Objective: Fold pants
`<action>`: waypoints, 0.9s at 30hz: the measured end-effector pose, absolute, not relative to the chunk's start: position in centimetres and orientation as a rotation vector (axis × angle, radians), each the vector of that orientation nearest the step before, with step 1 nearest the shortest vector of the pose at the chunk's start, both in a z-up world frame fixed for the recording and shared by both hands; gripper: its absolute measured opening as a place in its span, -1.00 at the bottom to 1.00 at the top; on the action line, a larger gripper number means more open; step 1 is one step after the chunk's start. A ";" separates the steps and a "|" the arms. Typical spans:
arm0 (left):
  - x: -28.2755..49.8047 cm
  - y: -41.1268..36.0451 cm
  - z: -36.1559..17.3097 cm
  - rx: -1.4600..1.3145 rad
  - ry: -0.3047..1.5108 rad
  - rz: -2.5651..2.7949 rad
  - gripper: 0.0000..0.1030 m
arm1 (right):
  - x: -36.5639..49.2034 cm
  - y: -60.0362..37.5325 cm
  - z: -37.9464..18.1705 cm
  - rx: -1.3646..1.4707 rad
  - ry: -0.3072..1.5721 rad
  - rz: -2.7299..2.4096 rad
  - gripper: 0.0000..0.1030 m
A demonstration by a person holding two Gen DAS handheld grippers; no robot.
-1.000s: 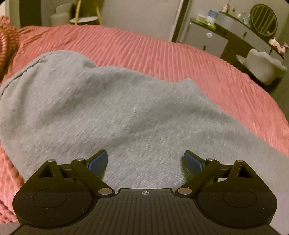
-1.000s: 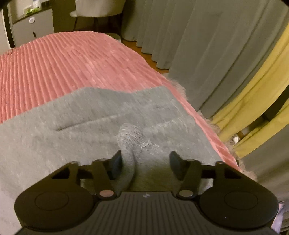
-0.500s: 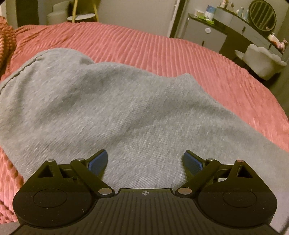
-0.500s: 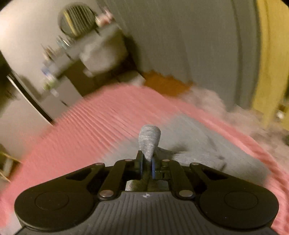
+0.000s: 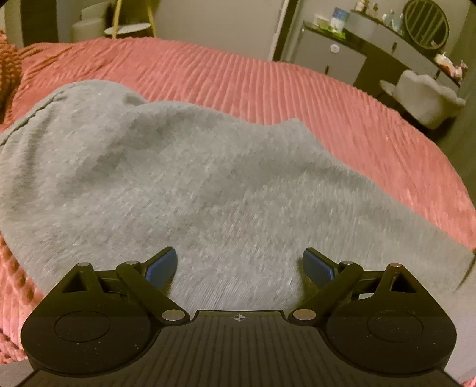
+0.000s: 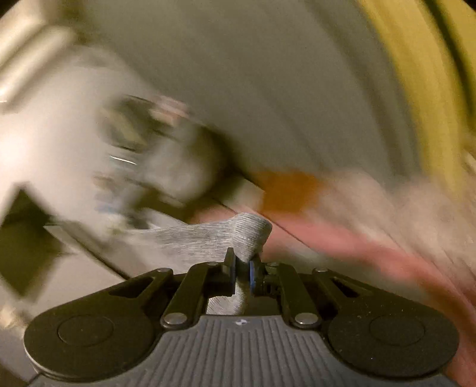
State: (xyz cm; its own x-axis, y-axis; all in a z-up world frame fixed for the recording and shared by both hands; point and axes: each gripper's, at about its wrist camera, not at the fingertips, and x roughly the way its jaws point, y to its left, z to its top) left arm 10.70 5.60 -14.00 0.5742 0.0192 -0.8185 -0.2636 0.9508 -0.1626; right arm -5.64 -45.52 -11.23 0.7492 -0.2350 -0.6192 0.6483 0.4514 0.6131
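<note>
While the left gripper (image 5: pixel 239 262) hovers low over the grey pants (image 5: pixel 184 190), its blue-padded fingers (image 5: pixel 162 265) stand wide apart with nothing between them; the pants lie spread on the pink ribbed bedspread (image 5: pixel 297 98), covering most of the near part of it; their long axis runs across the left wrist view, from a seamed edge at the upper left of the bedspread down toward its lower right edge; the cloth rises in soft humps near the seamed end and lies flatter beside the gripper. Beyond the far right corner of the bedspread stand a dark dresser (image 5: pixel 372 50) and a pale upholstered chair (image 5: pixel 425 95); a round mirror (image 5: pixel 427 23) sits above the dresser.

The right gripper (image 6: pixel 242 269) is closed tight on a ribbed end of the pants (image 6: pixel 250 235); the pinched cloth bunches into a rounded knob above the fingertips, and a ribbed band trails from it to the left; the surroundings in the right wrist view are heavily blurred; only a pink streak of bedspread (image 6: pixel 342 241) and pale curtain tones can be made out; whether the held end is a cuff or a waistband cannot be told.
</note>
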 end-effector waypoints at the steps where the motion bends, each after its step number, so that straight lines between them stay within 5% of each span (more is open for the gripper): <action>1: 10.8 5.6 -14.1 -0.280 0.955 0.169 0.85 | -6.0 -45.9 -13.5 0.965 0.560 -0.624 -0.84; 21: 10.9 5.9 -14.4 -0.289 0.984 0.184 0.85 | -8.5 -45.3 -14.2 0.920 0.561 -0.671 -0.83; 27: 10.8 5.7 -14.4 -0.280 0.986 0.183 0.85 | -6.3 -45.6 -15.1 0.949 0.610 -0.623 -0.36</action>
